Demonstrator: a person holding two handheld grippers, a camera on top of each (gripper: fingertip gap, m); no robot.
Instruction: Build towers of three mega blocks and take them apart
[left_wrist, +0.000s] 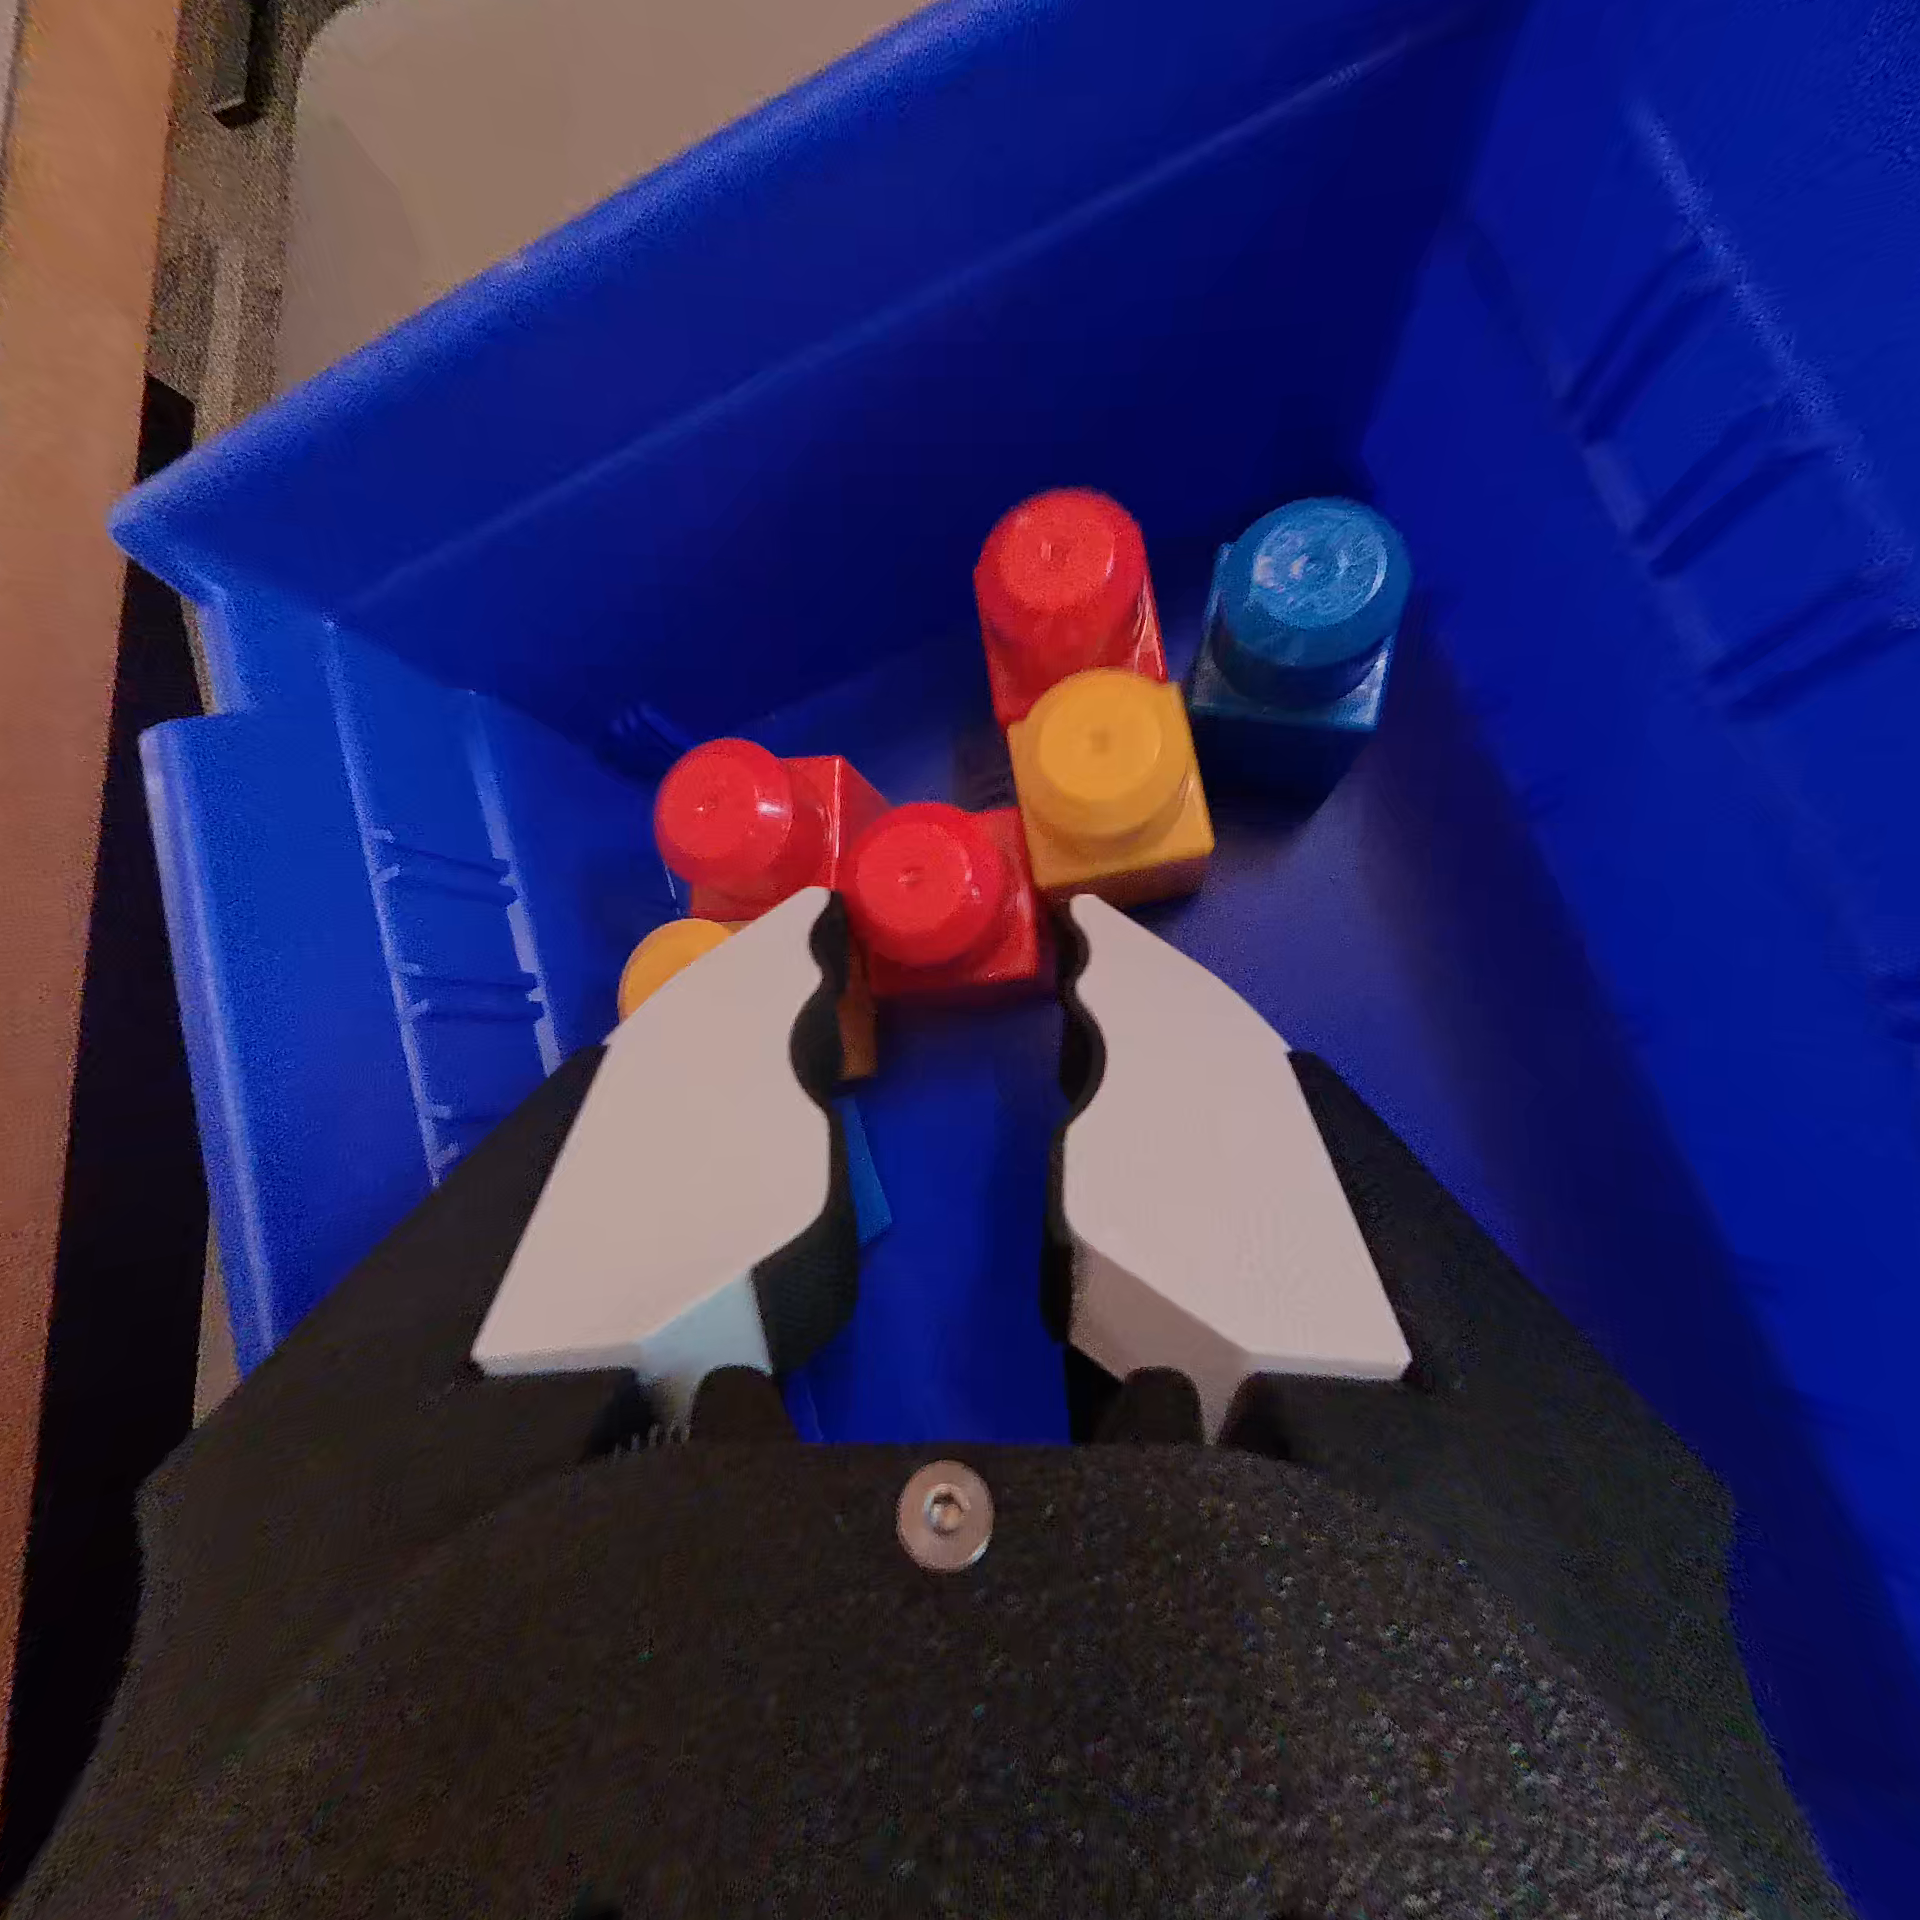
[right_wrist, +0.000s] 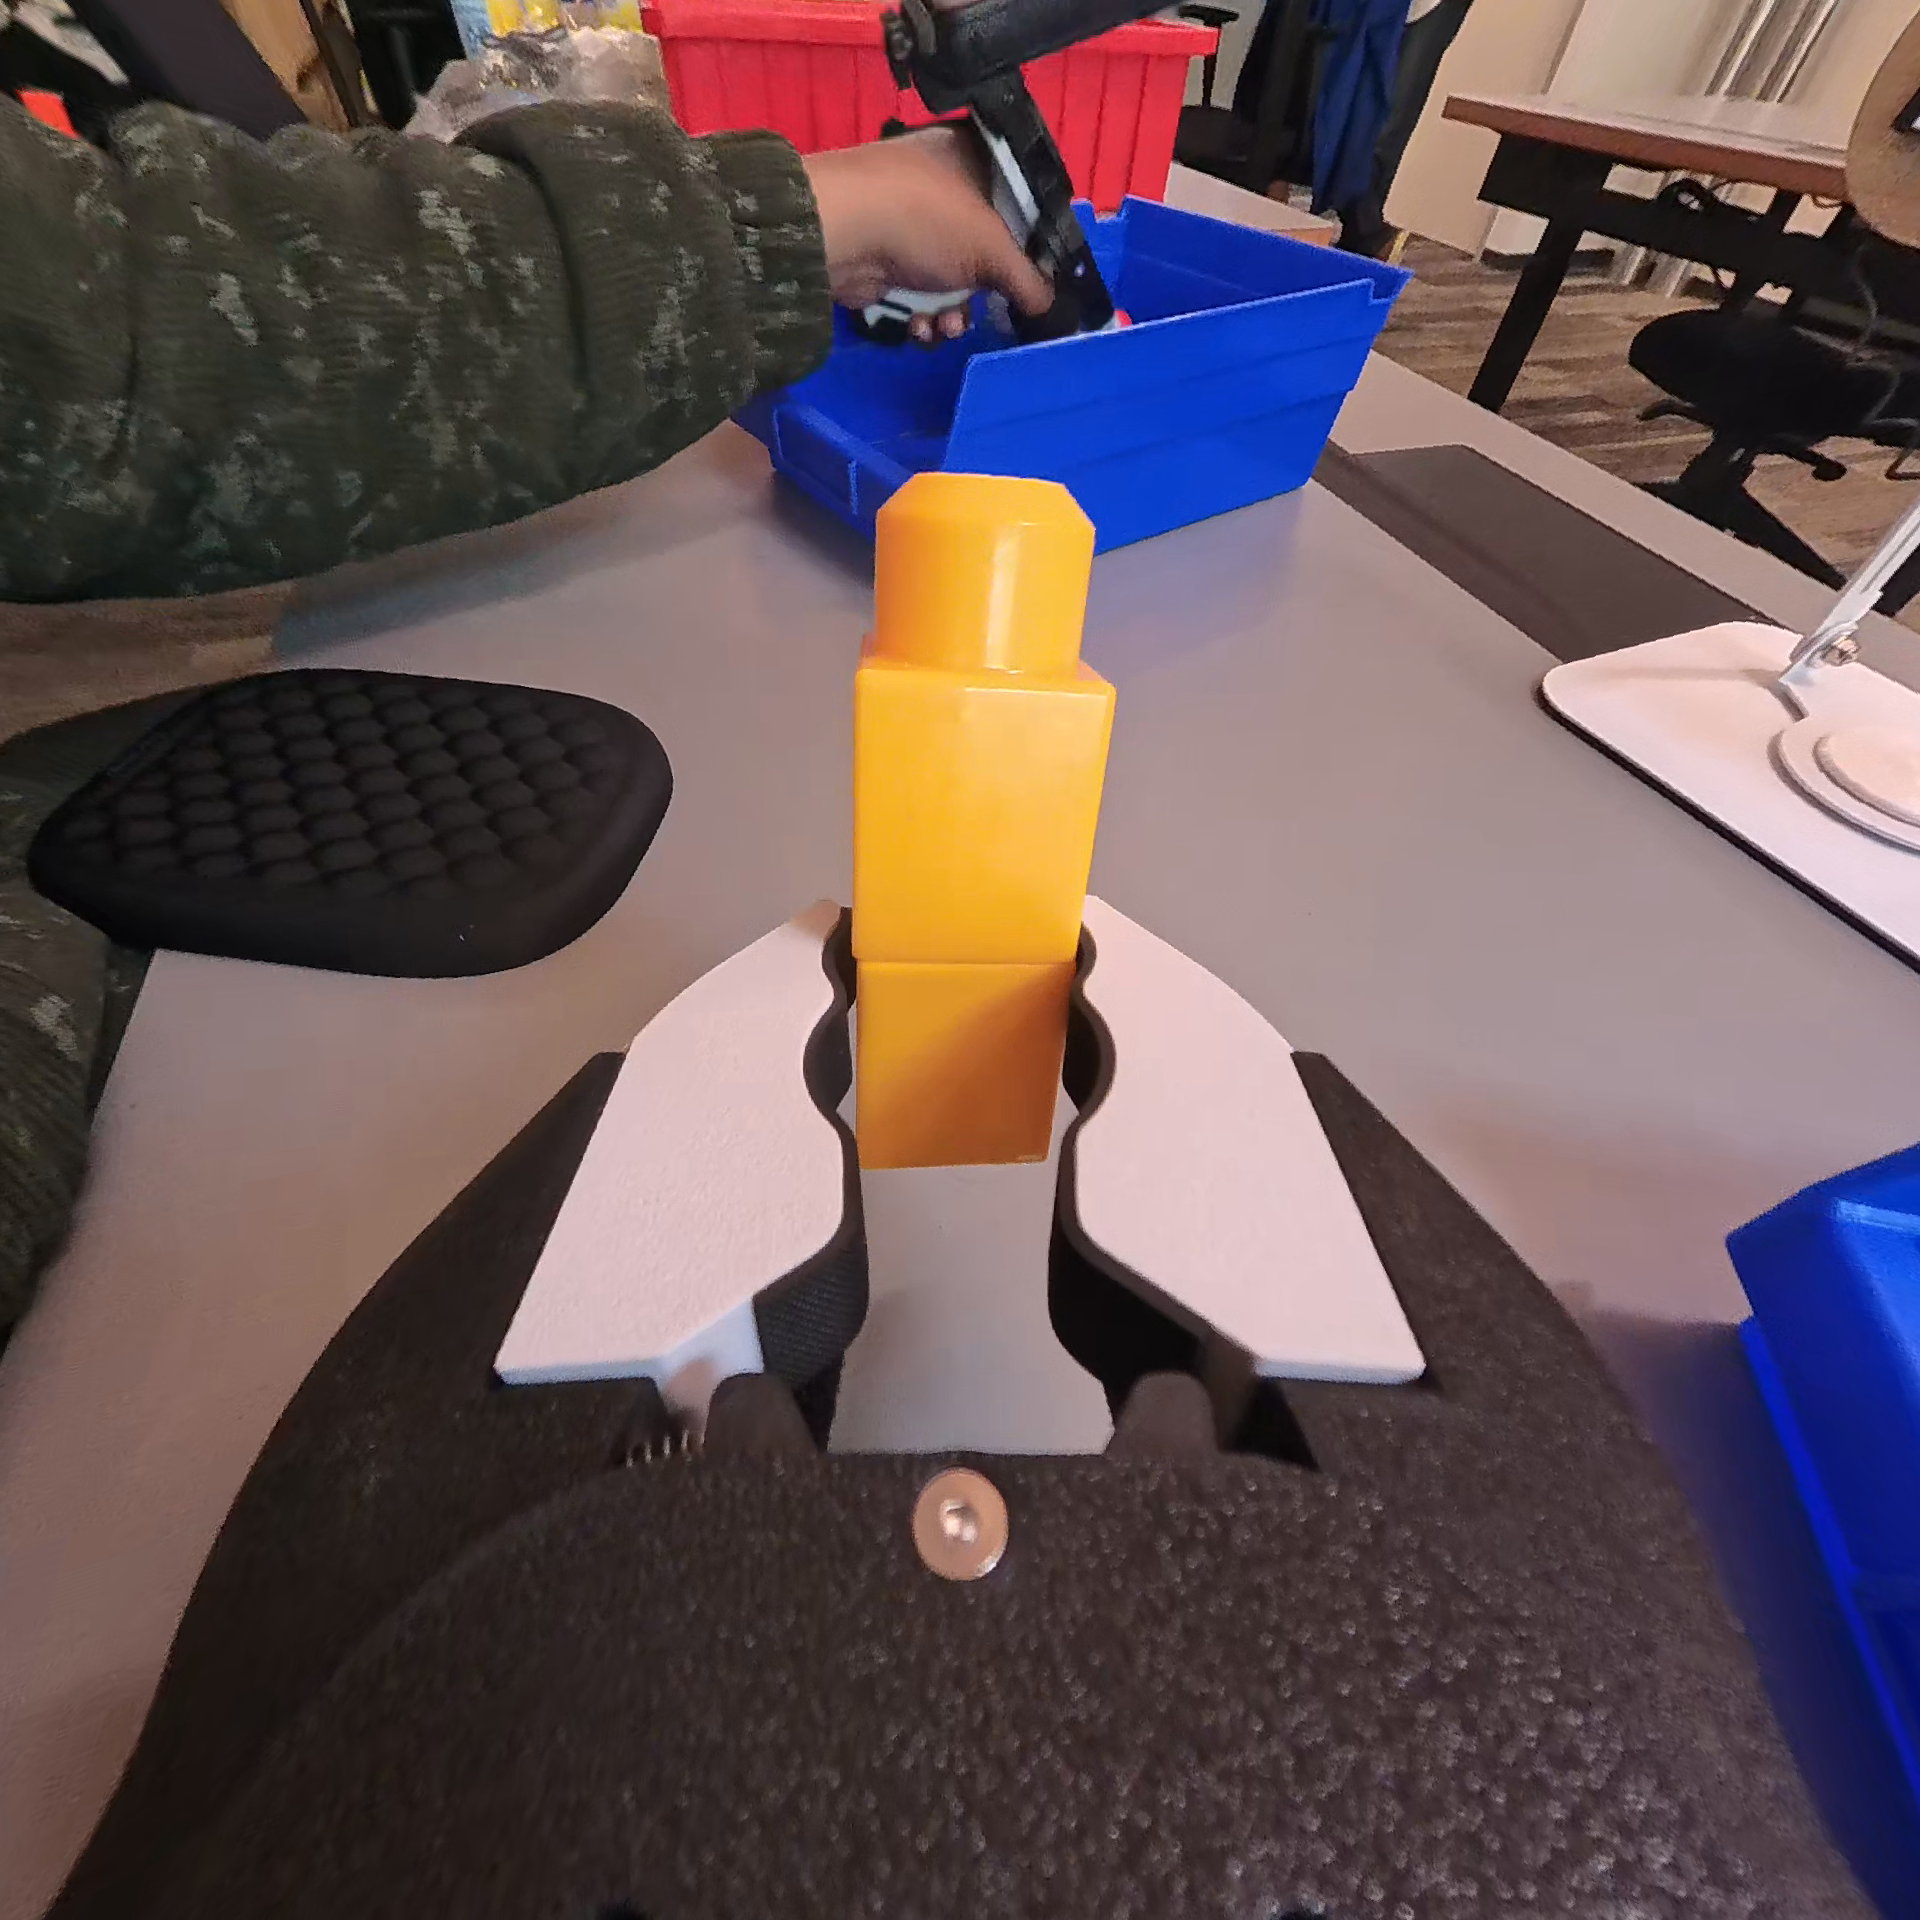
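In the left wrist view my left gripper reaches down into a blue bin. Its jaws stand partly apart on either side of a red block, with a thin gap on each side. Two more red blocks, a yellow block, a blue block and a half-hidden yellow block lie around it. In the right wrist view my right gripper is shut on the lower block of a two-block yellow stack that stands upright on the grey table.
The right wrist view shows the blue bin at the far side of the table, with a sleeved arm holding the left gripper in it. A black padded rest lies left. A white lamp base and another blue bin are right. A red crate stands behind.
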